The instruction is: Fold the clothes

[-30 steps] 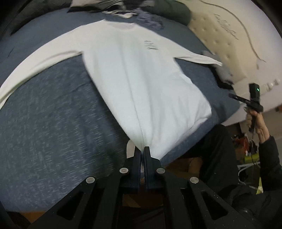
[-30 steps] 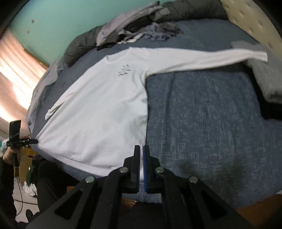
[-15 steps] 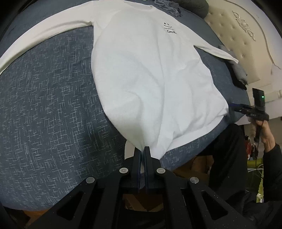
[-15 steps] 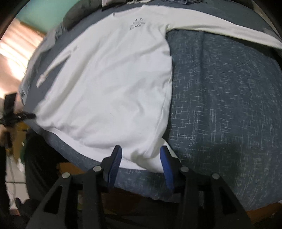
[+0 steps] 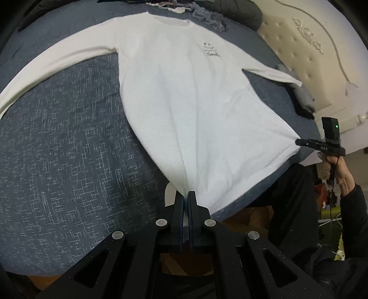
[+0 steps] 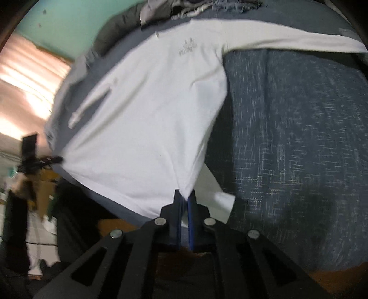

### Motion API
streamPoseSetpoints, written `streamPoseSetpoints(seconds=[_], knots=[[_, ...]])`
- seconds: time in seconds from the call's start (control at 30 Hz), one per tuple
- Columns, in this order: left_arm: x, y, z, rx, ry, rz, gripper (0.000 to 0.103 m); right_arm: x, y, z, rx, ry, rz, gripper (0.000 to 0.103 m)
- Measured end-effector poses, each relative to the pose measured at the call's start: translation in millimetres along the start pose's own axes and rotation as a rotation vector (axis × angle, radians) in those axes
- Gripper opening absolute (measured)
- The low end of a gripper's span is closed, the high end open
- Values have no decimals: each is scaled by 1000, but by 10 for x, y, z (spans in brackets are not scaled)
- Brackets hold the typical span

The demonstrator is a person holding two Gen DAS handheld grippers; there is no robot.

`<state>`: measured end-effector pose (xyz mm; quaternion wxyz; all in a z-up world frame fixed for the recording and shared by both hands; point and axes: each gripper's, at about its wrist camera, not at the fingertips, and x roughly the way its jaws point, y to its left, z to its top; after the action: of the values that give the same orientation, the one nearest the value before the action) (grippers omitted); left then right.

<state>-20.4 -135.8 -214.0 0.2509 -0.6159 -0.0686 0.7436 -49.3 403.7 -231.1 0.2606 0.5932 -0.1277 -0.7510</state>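
The left gripper (image 5: 185, 195), a black two-finger tool, is pressed together on one hem corner of the white long-sleeved cotton shirt (image 5: 184, 110), and the cloth is seen bunched into tight creases where it enters the fingers. The right gripper (image 6: 185, 195), black with blue pads, is closed on the opposite hem corner; in the left wrist view it is seen at the far end of the hem (image 5: 308, 143), held by a hand (image 5: 338, 170) in a dark sleeve.

The shirt is spread face up on the dark blue speckled bedspread (image 5: 57, 149), with both sleeves stretched outward from the body, the collar lying farthest from the hem and a small printed logo (image 5: 210, 49) below it. The hem is drawn to the bedspread's near edge, and parts of it hang just past that edge. A heap of mixed grey clothes (image 5: 207, 16) is seen beyond the collar, and a cream tufted headboard (image 5: 310, 57) stands beside 1 sleeve end.

Whether the shirt is being flattened or lifted for a fold cannot be settled from these views. The main risk is judged to be uneven tension: if 1 of the 2 corners is pulled harder, the body may skew and the sleeves may be dragged out of line. A shallow pinch may also slip, letting a corner drop off the edge.
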Motion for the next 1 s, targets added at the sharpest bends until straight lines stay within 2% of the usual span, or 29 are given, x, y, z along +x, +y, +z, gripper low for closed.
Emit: streamPoseSetpoints(seconds=[0.17, 0.27, 0.47, 0.6, 0.7, 0.77, 0.8, 1.0], knots=[[-143, -18, -13, 9, -11, -3, 3, -281, -98, -76, 68, -66, 89, 4], [-22, 33, -1, -11, 7, -2, 3, -124, -316, -119, 123, -53, 20, 4], [492, 180, 76, -108, 60, 14, 6, 133, -637, -169, 171, -42, -127, 4], [583, 157, 60, -95, 83, 8, 7, 88, -698, -121, 162, -50, -149, 4], [641, 136, 43, -83, 100, 2, 12, 50, -716, -85, 149, -51, -156, 4], [680, 121, 32, -75, 112, -3, 25, 31, -737, -77, 148, -53, -158, 4], [699, 114, 26, -71, 118, -5, 26, 23, -749, -78, 149, -53, -157, 4], [899, 42, -20, -41, 161, 7, 27, 33, -728, -87, 144, -45, -154, 4]])
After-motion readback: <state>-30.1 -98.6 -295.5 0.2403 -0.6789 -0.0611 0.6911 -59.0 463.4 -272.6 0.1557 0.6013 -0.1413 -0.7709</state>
